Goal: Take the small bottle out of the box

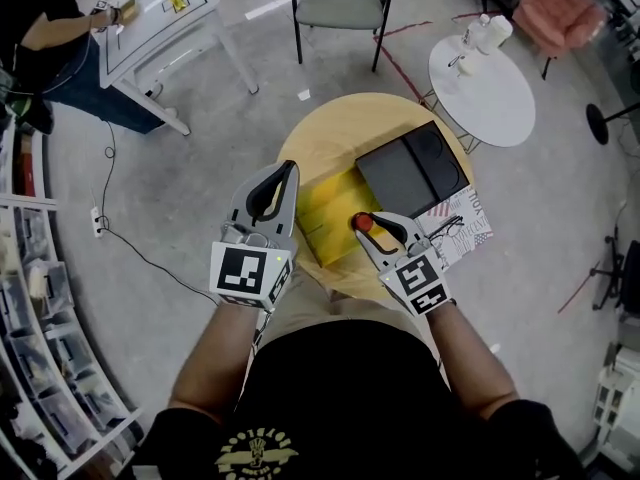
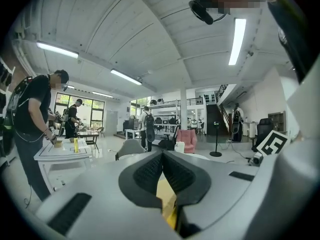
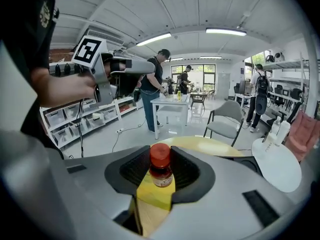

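Note:
A small bottle (image 1: 363,224) with a red cap and dark contents stands upright between the pads of my right gripper (image 1: 366,222), which is shut on it. It hangs above the open yellow box (image 1: 333,215) on the round wooden table (image 1: 330,133). In the right gripper view the bottle (image 3: 161,168) fills the gap between the jaws of the right gripper (image 3: 161,158), with the yellow box (image 3: 154,198) below. My left gripper (image 1: 289,171) hovers over the box's left edge, its tips touching and nothing between them. In the left gripper view the left gripper (image 2: 163,155) shows a strip of the yellow box (image 2: 166,195) beneath it.
A black case (image 1: 415,168) lies on the table behind the box, on a printed sheet (image 1: 462,230). A white round table (image 1: 492,90) with bottles stands at the right. At the back is a grey chair (image 1: 343,6). A person works at a white table (image 1: 165,18). Shelves (image 1: 40,298) line the left.

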A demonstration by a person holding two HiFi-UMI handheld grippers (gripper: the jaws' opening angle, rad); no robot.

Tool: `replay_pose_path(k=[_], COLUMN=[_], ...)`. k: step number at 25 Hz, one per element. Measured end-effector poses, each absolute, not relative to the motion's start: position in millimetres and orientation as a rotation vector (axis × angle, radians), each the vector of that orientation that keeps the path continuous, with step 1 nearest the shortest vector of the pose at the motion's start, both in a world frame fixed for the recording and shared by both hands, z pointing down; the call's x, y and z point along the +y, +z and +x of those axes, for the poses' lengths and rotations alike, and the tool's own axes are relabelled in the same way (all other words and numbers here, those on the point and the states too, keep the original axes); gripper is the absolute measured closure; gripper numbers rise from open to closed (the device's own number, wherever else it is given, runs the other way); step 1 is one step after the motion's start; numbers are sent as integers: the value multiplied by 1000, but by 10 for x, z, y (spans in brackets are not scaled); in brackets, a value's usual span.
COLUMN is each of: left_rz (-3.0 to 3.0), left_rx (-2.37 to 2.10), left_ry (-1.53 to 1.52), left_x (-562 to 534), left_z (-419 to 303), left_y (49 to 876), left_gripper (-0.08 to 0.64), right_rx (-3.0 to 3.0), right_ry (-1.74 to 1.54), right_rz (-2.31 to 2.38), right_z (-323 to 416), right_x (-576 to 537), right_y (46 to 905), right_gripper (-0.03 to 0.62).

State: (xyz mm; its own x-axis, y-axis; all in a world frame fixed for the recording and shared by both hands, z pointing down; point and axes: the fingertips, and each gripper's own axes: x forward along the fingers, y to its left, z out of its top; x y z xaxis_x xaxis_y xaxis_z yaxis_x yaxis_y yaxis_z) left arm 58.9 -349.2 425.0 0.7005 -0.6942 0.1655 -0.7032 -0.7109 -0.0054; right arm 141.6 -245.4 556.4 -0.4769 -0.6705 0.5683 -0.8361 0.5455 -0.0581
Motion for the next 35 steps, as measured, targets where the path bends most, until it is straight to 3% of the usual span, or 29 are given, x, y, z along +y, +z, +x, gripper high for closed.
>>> replay_pose_path(k=[35], left_rz=[2927], left_rx=[-1093], left_ry=[300], left_x=[-2979], left_z=[672], left_y=[3596], left_gripper=[545], right_rx=[-2441], right_ry=[269], right_rz=[1142], right_z=[1363], right_x=[-2348], right_y=[3752], right_gripper=[451])
